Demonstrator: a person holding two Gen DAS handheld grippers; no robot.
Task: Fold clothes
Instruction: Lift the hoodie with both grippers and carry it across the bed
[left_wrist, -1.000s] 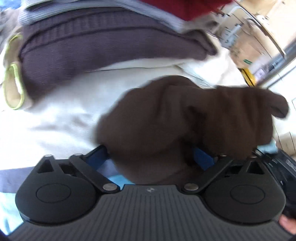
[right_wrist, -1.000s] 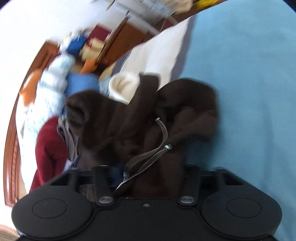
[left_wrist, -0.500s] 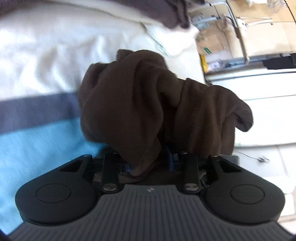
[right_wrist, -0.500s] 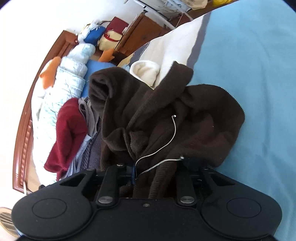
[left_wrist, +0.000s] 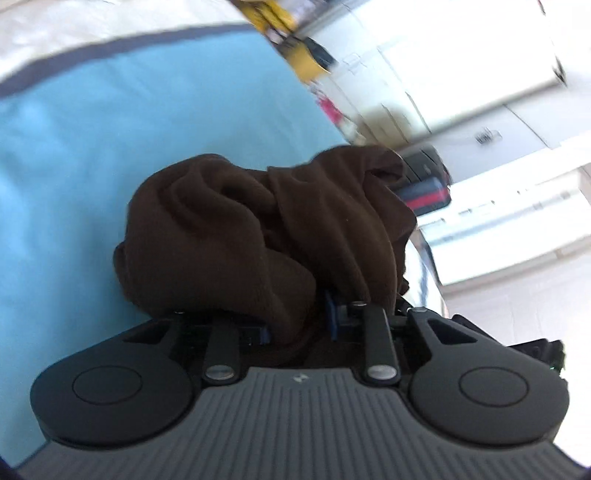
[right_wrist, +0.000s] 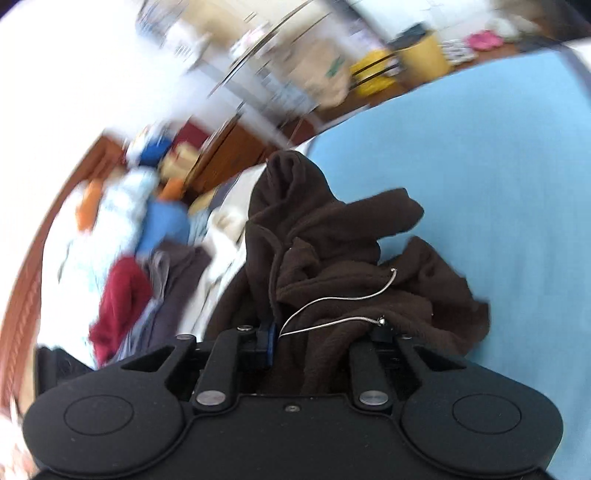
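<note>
A dark brown fleece garment hangs bunched from my left gripper, which is shut on it above the light blue bed cover. The same brown garment fills the right wrist view, where my right gripper is also shut on it. A thin silver cord lies across the fabric near the right fingers. Fabric hides the fingertips of both grippers.
A heap of other clothes, red, grey and blue, lies at the left in the right wrist view, by a wooden headboard. A yellow bin and boxes stand beyond the bed. A dark suitcase stands on the white floor.
Both grippers have carried the brown garment away from the clothes pile and white sheet to over the blue cover. Both views swung round and are motion-blurred. Both grips have held.
</note>
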